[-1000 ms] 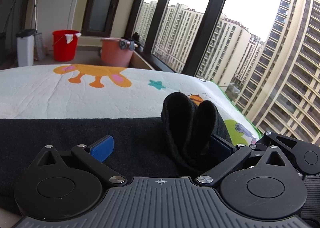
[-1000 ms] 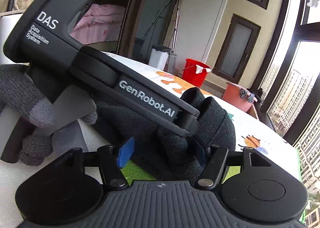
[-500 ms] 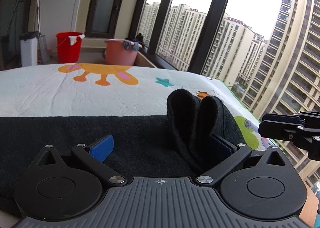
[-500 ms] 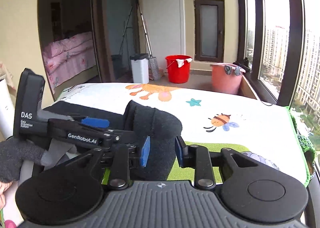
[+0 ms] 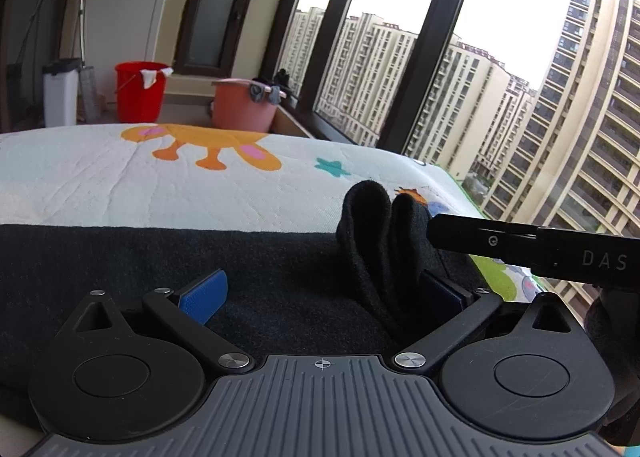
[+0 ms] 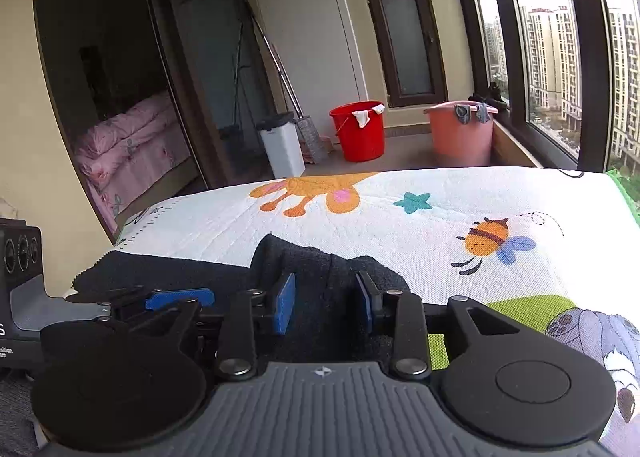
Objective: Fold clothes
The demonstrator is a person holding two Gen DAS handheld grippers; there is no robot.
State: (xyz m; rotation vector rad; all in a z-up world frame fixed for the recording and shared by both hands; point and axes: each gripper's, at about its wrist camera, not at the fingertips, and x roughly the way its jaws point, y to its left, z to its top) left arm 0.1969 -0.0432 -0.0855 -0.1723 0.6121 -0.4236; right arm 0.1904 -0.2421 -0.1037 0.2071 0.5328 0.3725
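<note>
Garment (image 6: 224, 269) edge straight, mat (image 6: 400, 217) open beyond, right gripper (image 6: 325, 307) opening.

A bed (image 6: 400, 225) carries a white quilt (image 5: 100, 185) printed with an orange animal (image 5: 208, 145), a teal star (image 6: 413, 202) and a bee (image 6: 494, 243). A dark garment (image 5: 120, 257) lies directly on it along the near edge, one end bunched upward.
</note>
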